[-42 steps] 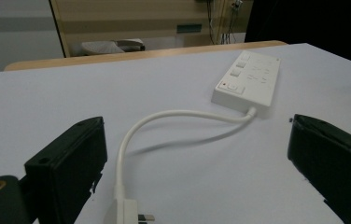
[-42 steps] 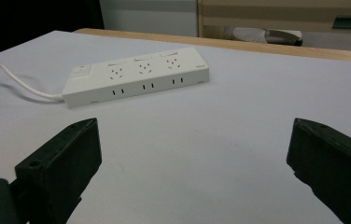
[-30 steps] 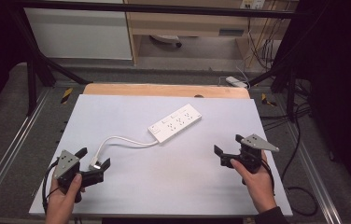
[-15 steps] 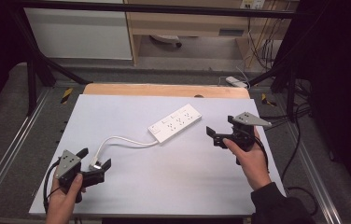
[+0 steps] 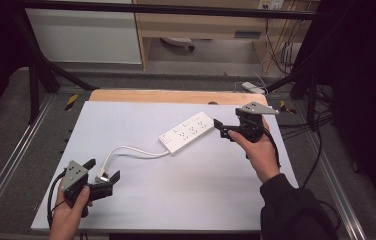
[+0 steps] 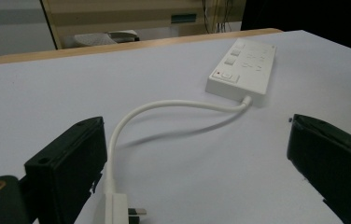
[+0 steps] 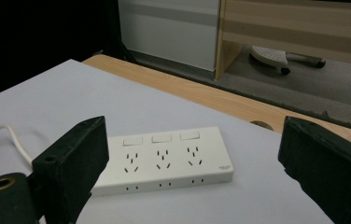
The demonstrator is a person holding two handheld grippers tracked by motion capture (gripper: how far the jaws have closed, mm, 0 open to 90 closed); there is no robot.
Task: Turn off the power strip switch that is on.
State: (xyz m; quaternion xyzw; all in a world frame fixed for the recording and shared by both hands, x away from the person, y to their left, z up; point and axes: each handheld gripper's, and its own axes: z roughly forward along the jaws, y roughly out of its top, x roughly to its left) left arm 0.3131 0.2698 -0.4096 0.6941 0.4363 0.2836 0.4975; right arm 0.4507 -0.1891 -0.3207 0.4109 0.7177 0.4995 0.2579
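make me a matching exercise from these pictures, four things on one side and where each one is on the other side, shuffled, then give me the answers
Things:
1. power strip
2. plug
3. left gripper
4. right gripper

Places:
A. between open jaws at the near left of the table
B. open, at the strip's right end
C. middle of the white table, lying at an angle
D. open, near left corner, around the cable's end

Pairs: 1-C, 2-A, 3-D, 4-B
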